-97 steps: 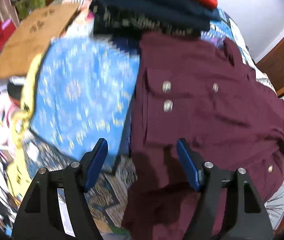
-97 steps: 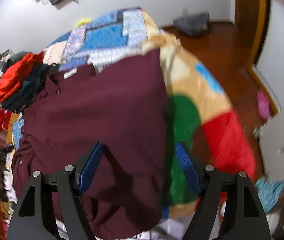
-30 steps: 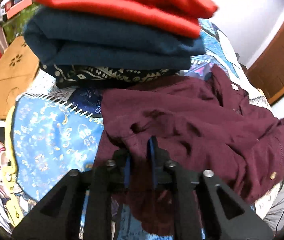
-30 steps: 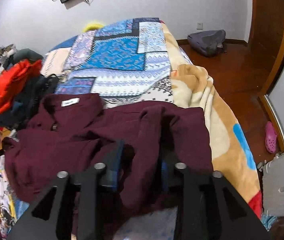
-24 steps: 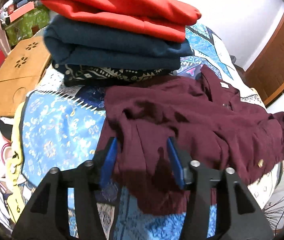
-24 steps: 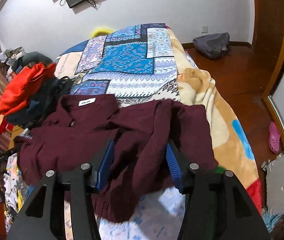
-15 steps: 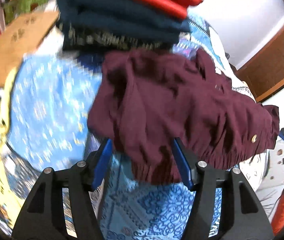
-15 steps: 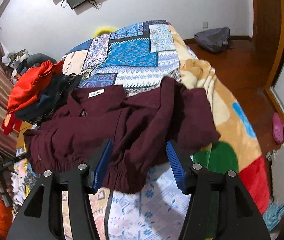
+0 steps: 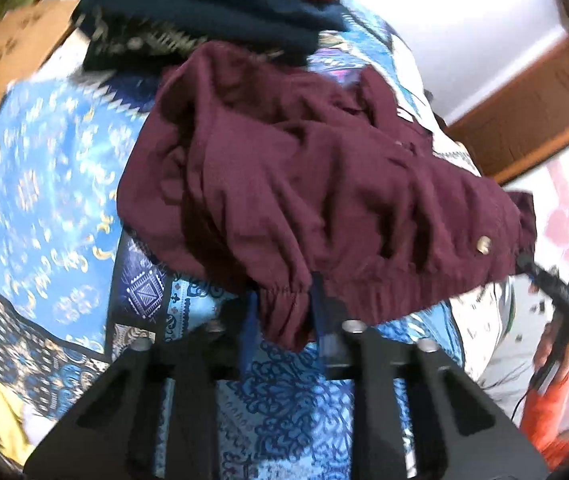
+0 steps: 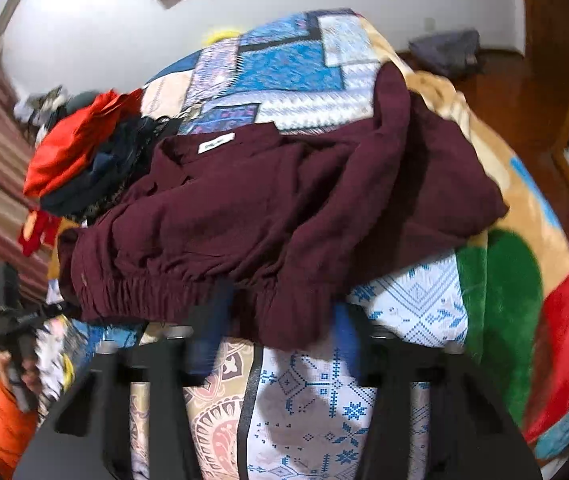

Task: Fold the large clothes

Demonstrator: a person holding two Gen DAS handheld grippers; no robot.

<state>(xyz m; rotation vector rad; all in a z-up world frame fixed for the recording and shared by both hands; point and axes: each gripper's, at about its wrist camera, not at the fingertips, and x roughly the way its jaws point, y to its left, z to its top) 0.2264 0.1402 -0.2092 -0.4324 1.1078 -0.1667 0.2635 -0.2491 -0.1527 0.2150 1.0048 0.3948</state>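
Observation:
A maroon jacket (image 9: pixel 324 184) lies bunched on the patterned bedspread (image 9: pixel 44 200), its elastic hem toward me. My left gripper (image 9: pixel 282 312) is narrowly open around the hem's left part, the cloth between its blue pads. In the right wrist view the same jacket (image 10: pixel 268 216) shows its collar label at the far side. My right gripper (image 10: pixel 280 328) is open wider, with the hem's right part hanging between its blurred fingers.
A stack of folded clothes, red on navy (image 9: pixel 212 4), sits just beyond the jacket; it also shows at the left of the right wrist view (image 10: pixel 80 156). A colourful fleece blanket (image 10: pixel 516 280) drapes the bed's right edge. A cardboard box (image 9: pixel 8 56) stands left.
Both grippers let go of the jacket about a second ago, opened and dropped back to its near hem. The left jaws have since narrowed around the hem; the jacket lies more bunched.

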